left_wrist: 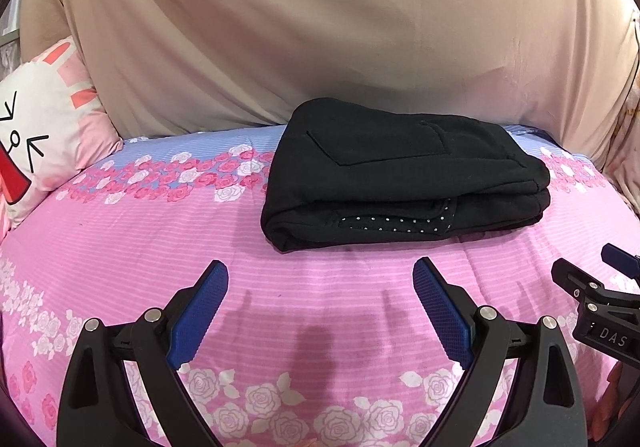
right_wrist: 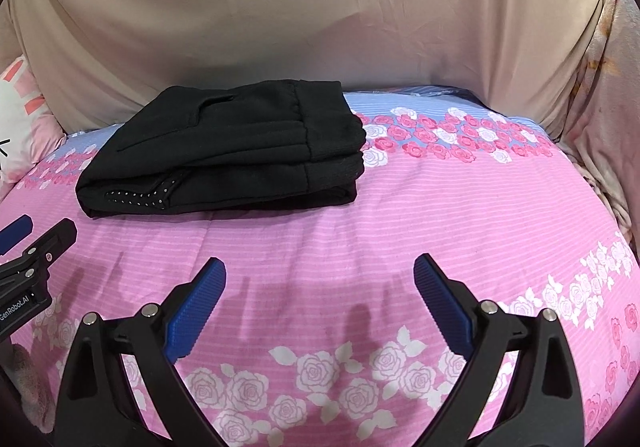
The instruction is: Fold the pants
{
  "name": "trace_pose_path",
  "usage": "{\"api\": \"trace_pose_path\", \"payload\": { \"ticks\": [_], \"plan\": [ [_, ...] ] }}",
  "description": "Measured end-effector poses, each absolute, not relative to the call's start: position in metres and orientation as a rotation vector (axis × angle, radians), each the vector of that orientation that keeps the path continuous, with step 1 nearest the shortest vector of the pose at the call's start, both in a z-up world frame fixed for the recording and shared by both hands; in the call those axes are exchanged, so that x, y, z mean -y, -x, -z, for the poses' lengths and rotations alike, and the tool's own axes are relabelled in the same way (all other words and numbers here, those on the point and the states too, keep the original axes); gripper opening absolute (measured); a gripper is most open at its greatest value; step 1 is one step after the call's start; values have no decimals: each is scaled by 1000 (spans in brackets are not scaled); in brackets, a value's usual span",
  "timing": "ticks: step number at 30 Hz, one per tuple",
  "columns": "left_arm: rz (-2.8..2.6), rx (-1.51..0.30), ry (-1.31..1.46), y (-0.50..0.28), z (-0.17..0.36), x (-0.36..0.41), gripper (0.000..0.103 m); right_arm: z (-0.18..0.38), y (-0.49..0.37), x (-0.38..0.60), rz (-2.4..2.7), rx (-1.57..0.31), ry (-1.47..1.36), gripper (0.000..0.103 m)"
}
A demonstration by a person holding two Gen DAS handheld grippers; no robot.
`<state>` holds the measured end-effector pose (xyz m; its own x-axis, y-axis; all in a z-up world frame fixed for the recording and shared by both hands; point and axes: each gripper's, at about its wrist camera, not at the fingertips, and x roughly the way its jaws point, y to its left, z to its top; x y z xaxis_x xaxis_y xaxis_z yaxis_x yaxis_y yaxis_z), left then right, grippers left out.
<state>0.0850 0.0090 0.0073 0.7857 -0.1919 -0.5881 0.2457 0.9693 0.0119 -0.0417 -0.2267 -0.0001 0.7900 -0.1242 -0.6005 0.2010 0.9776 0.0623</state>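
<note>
The pants (left_wrist: pixel 404 175) lie folded into a compact black stack on the bed (left_wrist: pixel 320 267), toward its far side near the beige sheet (left_wrist: pixel 320 27) that hangs behind, and the fold looks finished or close to it. Both tools hang back over the pink bedspread, well apart from the stack: the left hand-held gripper (left_wrist: pixel 320 307) has its jaws spread wide and empty, and the right hand-held gripper (right_wrist: pixel 320 303) is likewise released, holding nothing. The risks from here are mostly about disturbing what is done. The stack is thick, with at least 3 layers showing at its near edge, and a dotted inner lining (left_wrist: pixel 396 225) peeks out between them; a finger snagging that lip would likely pull a layer loose and spring the fold open. The bed is soft, so pressing down to flatten the stack could tilt it or let the top layer slide toward the near side. If another fold is meant, gripping only the top layer rather than the full thickness would peel it apart. The 2 tools sit close together in the left view, so a careless swing could knock them into each other.
</note>
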Motion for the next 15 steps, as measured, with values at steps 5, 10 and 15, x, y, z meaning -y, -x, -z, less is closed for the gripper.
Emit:
{"api": "trace_pose_path", "payload": {
  "ticks": [5,10,15],
  "plan": [
    [235,-617,-91,-84,-8,-9,91,0,42,226,178,-636,-126,93],
    [236,-615,-93,-84,-9,-10,91,0,42,226,177,-637,-125,93],
    [204,-616,-103,-83,-9,-9,91,0,42,226,176,-637,-125,93]
  ]
}}
